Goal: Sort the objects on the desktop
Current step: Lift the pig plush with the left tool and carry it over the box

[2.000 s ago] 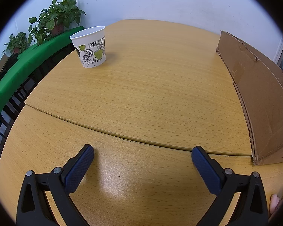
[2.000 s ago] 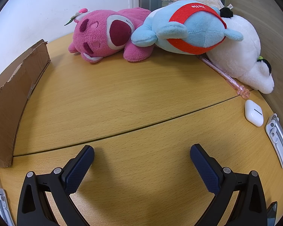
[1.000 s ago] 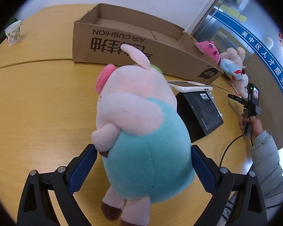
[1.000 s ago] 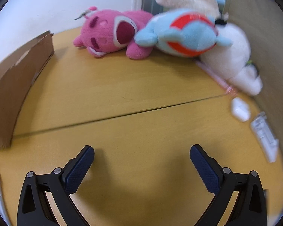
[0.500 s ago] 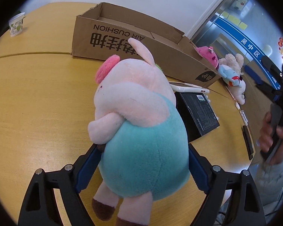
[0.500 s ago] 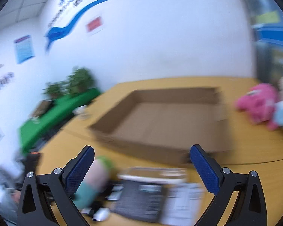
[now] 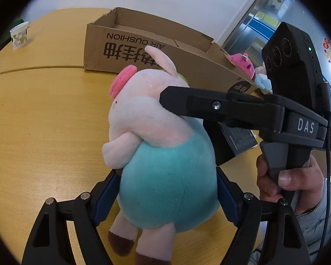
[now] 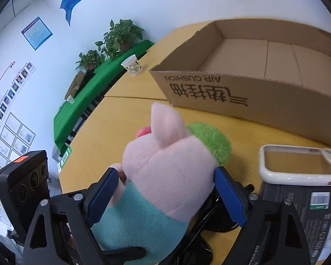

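Note:
A pink pig plush point(image 7: 156, 137) with a teal body stands upright above the wooden table. My left gripper point(image 7: 165, 196) is shut on its teal belly. My right gripper point(image 8: 165, 192) has its blue pads on either side of the plush's pink head point(image 8: 167, 172), touching it; it also shows in the left wrist view, reaching in from the right point(image 7: 165, 98). The open cardboard box point(image 8: 264, 66) lies behind the plush; it also shows in the left wrist view point(image 7: 143, 44).
A black box point(image 8: 302, 216) with a white-cased phone point(image 8: 298, 165) on it lies to the right. A paper cup point(image 8: 132, 65) stands at the table's far left edge. A pink plush point(image 7: 242, 64) lies beyond the cardboard box. Plants point(image 8: 119, 35) stand behind.
My right gripper swung from the far plush toys over to the pig plush and now brackets its head. My left gripper closed on the pig's belly.

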The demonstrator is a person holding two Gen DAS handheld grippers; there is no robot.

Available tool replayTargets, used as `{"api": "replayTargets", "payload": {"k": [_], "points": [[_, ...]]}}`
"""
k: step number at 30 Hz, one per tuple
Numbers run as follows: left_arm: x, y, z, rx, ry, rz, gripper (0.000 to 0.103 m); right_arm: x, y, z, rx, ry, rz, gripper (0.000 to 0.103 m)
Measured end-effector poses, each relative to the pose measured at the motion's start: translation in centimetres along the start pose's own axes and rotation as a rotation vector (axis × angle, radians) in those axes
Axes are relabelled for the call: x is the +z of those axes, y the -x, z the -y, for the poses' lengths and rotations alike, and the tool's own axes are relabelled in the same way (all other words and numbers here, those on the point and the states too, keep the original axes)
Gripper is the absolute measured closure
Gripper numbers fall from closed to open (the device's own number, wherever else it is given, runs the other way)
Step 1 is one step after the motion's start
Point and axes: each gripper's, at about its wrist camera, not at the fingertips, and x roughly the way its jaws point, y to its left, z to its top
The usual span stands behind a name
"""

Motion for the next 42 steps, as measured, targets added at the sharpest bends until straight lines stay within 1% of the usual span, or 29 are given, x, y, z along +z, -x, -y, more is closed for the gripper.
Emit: {"api": "replayTargets", "payload": {"k": [3,5,8,13,15,17,20,23,26,30,34,39,42], "points": [[0.0,0.3,0.1,-0.003,0.004,-0.003,0.025,-0.1,0.2,0.2,0.014,0.006,-0.008,0.017],[0.1,0.3,0.7,0.016,-0.016,0.0,0.028,-0.1,-0.2,0.0,0.02,0.011,-0.017,0.017],[0.4,0.5,1.2,0.035,-0.052,0.001,0.031,0.1,-0.2,0.8,0.049,-0.034,-0.026,0.016],[0.9,0.6,1.8,0.036,-0.072,-0.001,0.032,0.3,0.0,2.1,0.076,-0.098,-0.042,0.015],[1.2,1.0,1.9,0.03,-0.081,0.014,0.033,0.3,0.6,2.5,0.089,-0.123,-0.041,0.015],[1.7,1.7,2.4,0.036,-0.104,0.037,0.033,0.8,1.2,2.6,0.106,-0.125,-0.011,0.018],[3.3,3.1,3.0,0.029,-0.132,0.082,0.033,2.0,2.8,1.7,0.105,-0.084,0.047,0.021],[5.5,4.6,4.0,0.031,-0.18,0.141,0.033,4.3,5.0,0.3,0.082,-0.029,0.12,0.024],[7.9,5.7,4.9,0.025,-0.229,0.204,0.033,6.7,7.5,-0.9,0.041,0.041,0.189,0.028],[11.7,7.5,6.2,0.016,-0.299,0.296,0.033,10.5,10.8,-2.6,-0.015,0.131,0.277,0.029],[15.7,9.5,7.3,0.02,-0.353,0.384,0.033,14.8,13.8,-3.5,-0.032,0.187,0.328,0.029],[21.7,11.7,8.1,0.019,-0.393,0.49,0.033,21.2,17.5,-5.0,-0.058,0.276,0.402,0.029],[25.1,12.1,7.9,0.018,-0.399,0.509,0.033,24.7,18.6,-5.2,-0.067,0.304,0.422,0.029]]}}
